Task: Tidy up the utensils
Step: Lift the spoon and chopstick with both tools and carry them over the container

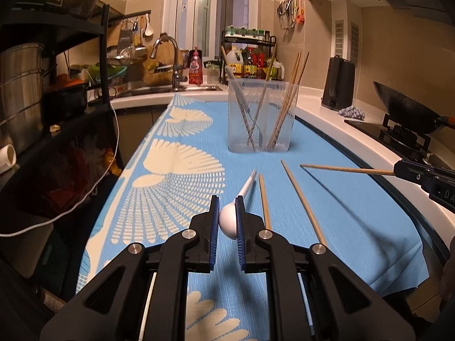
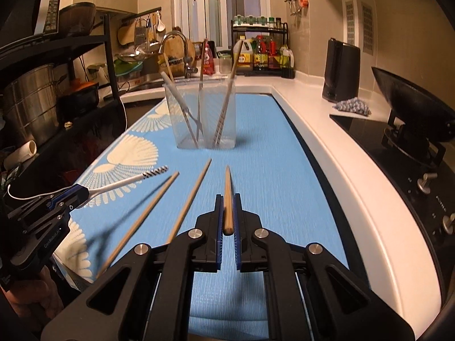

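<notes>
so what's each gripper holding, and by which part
Left gripper: white spoon, clamped at its bowl. Right gripper: chopstick, clamped near its thick end.

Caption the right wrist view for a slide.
Right gripper clamps a chopstick above the blue mat, facing the clear cup.

The left gripper (image 1: pixel 227 213) covers the sides of the white spoon (image 1: pixel 229 223) bowl, so the pads' contact is out of sight — only the bowl's near end and the patterned handle show. In the right wrist view the right gripper (image 2: pixel 227 213) hides the sides of its chopstick (image 2: pixel 227 199), and the gripper's body runs off the bottom edge. The blue cloth (image 2: pixel 284 199) is cut off by the near edge of both views. Inside the clear container (image 1: pixel 261 116) the utensil tips blur through the plastic — their count cannot be told. The labels on the far bottles (image 2: pixel 261 56) are too small to read. The wok (image 1: pixel 409 108) is cut by the right edge.
</notes>
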